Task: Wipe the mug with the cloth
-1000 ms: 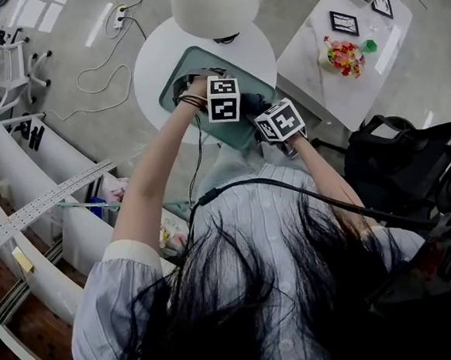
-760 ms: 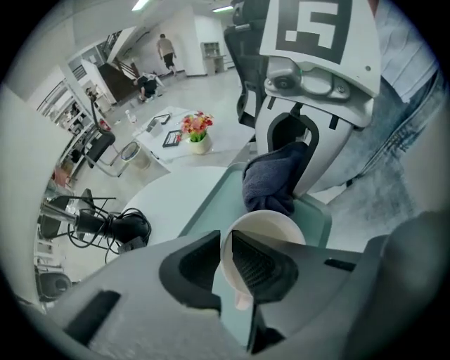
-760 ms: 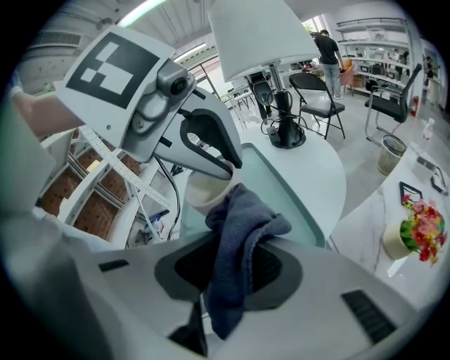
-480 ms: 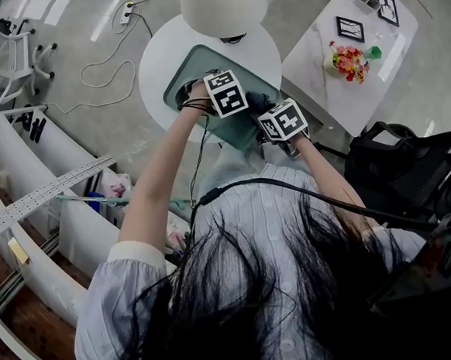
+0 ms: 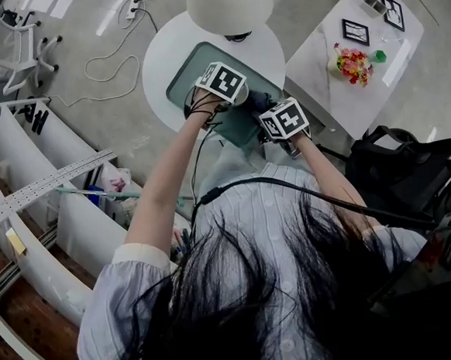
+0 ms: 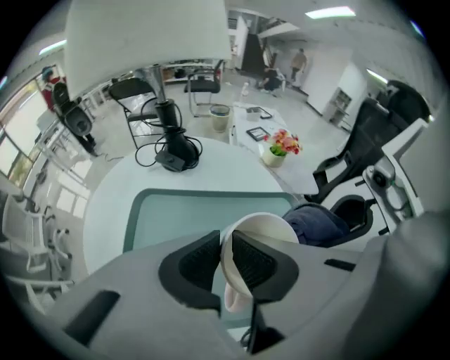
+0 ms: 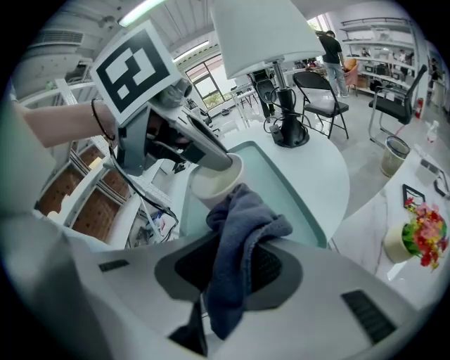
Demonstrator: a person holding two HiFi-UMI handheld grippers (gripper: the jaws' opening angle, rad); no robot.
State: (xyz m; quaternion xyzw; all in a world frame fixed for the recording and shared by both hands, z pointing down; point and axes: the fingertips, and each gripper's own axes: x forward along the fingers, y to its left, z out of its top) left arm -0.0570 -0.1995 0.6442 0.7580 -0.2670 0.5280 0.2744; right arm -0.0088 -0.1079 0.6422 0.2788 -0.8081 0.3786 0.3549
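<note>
Now left gripper [image 6: 226, 246] tilted more with mug [image 6: 271, 225]; right gripper [image 7: 235, 271], cloth [image 7: 242, 225] steady.

Round white table [image 5: 158, 64], green mat [image 5: 189, 68] (rounded corners) and lamp [image 5: 229, 4] upon it

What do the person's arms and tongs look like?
The left tongs and right tongs have grey bodies with black ribbed pads. Each carries a white cube with black square markers. The person wears a pale striped short-sleeved shirt and dark bands on the left wrist; a black cable crosses the back.
</note>
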